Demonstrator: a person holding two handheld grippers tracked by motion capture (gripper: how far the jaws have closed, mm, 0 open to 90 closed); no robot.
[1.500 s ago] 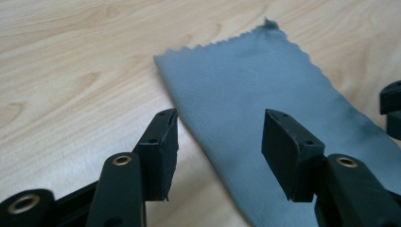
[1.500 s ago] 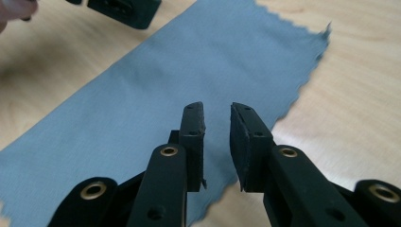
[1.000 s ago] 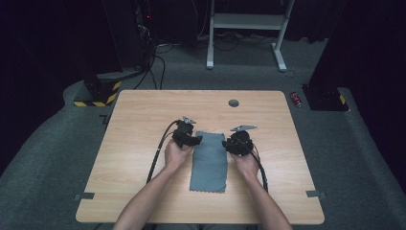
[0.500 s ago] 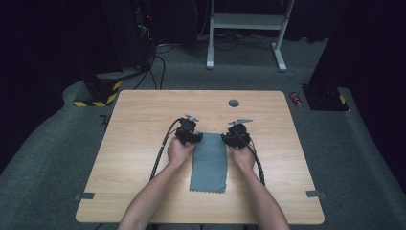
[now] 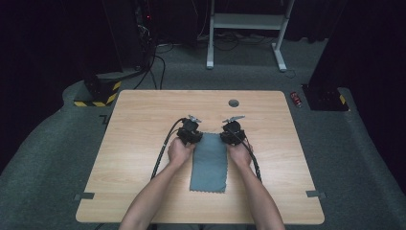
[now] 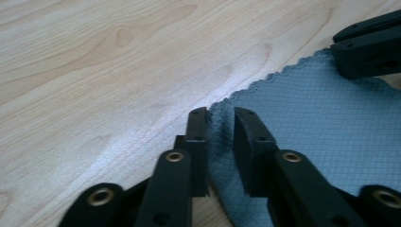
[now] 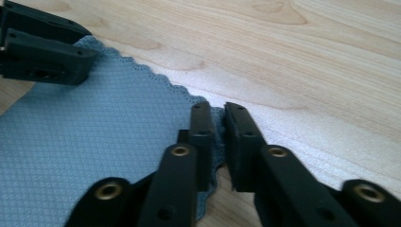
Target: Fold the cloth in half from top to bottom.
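- A grey-blue cloth [image 5: 209,162] is laid flat near the middle of the wooden table [image 5: 139,124], its long sides running away from the person.
- The left gripper [image 5: 190,136] is set at the cloth's far left corner; its jaws have just been closing, and the scalloped edge [image 6: 218,124] is seen between them with a small gap left, so a firm pinch cannot be confirmed.
- The right gripper [image 5: 231,135] is set at the far right corner; its jaws have just been closing too, and the hem [image 7: 218,124] is pinched between nearly shut jaws.
- A slip at the left corner is judged likely if a lift is begun before that pinch is complete; the cloth would then hang from one corner and twist.
- Only a thin strip of hem is caught, so a sharp pull could free it.
- Bare tabletop lies on all sides, with a small round hole [image 5: 233,102] well beyond the grippers.
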